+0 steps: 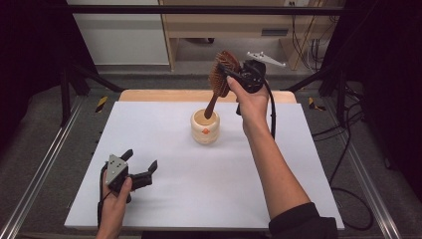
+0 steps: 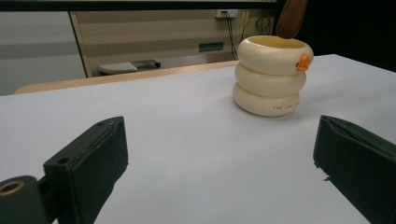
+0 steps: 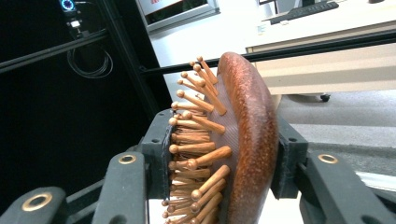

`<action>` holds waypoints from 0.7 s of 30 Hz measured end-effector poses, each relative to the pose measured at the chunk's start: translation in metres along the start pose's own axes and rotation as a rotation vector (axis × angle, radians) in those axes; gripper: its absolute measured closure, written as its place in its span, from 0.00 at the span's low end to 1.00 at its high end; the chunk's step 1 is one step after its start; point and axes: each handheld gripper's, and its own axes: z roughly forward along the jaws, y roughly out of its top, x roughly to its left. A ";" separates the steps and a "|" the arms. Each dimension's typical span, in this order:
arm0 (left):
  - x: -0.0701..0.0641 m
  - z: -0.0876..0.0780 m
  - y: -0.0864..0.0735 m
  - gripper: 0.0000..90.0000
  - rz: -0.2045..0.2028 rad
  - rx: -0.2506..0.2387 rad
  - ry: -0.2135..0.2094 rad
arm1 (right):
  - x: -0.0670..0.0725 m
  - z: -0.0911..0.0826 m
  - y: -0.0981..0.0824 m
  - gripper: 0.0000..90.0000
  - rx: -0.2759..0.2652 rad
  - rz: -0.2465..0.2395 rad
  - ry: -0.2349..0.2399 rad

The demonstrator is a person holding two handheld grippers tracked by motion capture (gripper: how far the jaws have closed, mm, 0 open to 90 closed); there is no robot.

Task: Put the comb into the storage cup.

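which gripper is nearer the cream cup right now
Right. The right gripper is above the cream cup, clamped on the hairbrush whose handle dips into it. The left gripper rests open on the table, well off toward the person.

Lab (framed rig (image 1: 199, 9), loose cables (image 1: 348, 129))

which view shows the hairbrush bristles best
The right gripper view: the hairbrush sits clamped in the right tool, wooden pins close up. The high view shows the whole brush, small, handle in the cup. The left gripper view catches just the handle tip.
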 end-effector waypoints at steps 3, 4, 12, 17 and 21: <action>0.001 -0.001 0.000 0.03 -0.006 -0.004 0.001 | -0.001 -0.001 -0.001 0.57 0.000 -0.004 -0.009; 0.001 -0.001 0.000 0.03 -0.005 -0.005 0.001 | -0.002 -0.001 -0.002 0.57 -0.001 -0.005 -0.010; 0.000 0.001 0.000 0.03 0.001 -0.001 -0.002 | -0.002 0.001 -0.011 0.57 0.011 -0.011 -0.012; 0.000 0.001 0.000 0.03 0.002 0.001 -0.002 | -0.002 0.004 -0.016 0.57 0.013 -0.012 -0.007; -0.001 0.001 0.000 0.03 -0.002 0.001 -0.001 | -0.003 0.009 -0.020 0.57 0.021 -0.014 -0.011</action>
